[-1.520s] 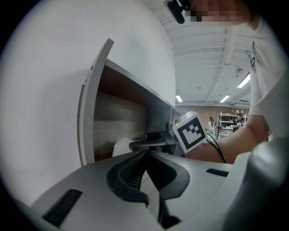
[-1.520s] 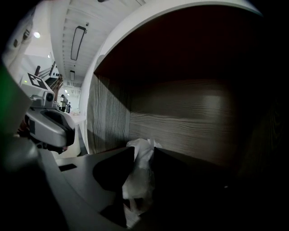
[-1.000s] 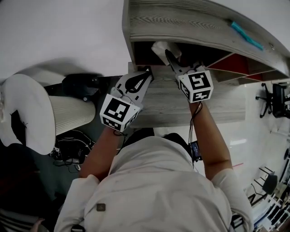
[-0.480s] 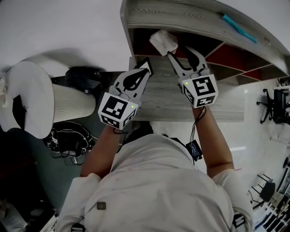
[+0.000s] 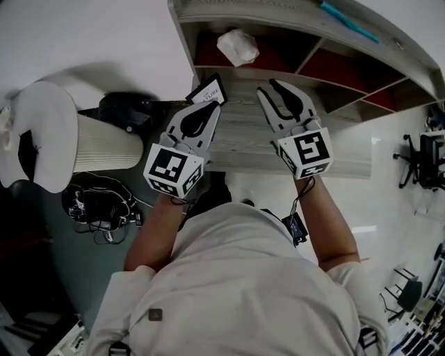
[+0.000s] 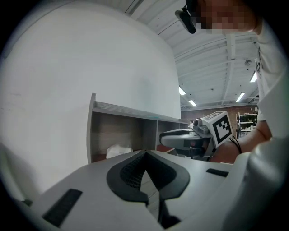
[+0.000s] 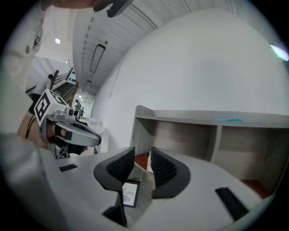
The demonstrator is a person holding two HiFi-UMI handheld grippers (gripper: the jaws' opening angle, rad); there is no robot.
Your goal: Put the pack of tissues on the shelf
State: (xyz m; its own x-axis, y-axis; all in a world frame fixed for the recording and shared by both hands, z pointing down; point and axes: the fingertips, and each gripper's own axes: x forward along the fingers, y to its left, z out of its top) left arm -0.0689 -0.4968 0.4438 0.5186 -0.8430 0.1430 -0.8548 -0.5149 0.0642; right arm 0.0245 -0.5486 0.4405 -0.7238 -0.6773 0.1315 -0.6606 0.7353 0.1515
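The white pack of tissues [image 5: 238, 47] lies in the leftmost compartment of the grey wooden shelf [image 5: 229, 15], free of both grippers. It shows again as a pale lump [image 6: 118, 150] in the left gripper view. In the right gripper view it is a white sliver [image 7: 148, 164] between the pads. My right gripper [image 5: 272, 89] hangs over the desk well short of the pack. Its jaws have just been closing and stand partly apart with nothing between them [image 7: 142, 161]. My left gripper [image 5: 216, 106] is beside it, jaws shut and empty [image 6: 145, 154].
A small printed card [image 5: 207, 90] stands at the desk's [image 5: 250, 149] back left corner, just ahead of the left gripper. A teal object [image 5: 349, 21] lies on the shelf top. A white round table [image 5: 42, 146] and cables [image 5: 104, 212] are at the left. An office chair [image 5: 424, 156] stands far right.
Both grippers have drawn back from the shelf toward the person. The pack, earlier at the right gripper's tips, stays in the compartment. The right jaws are narrower than before.
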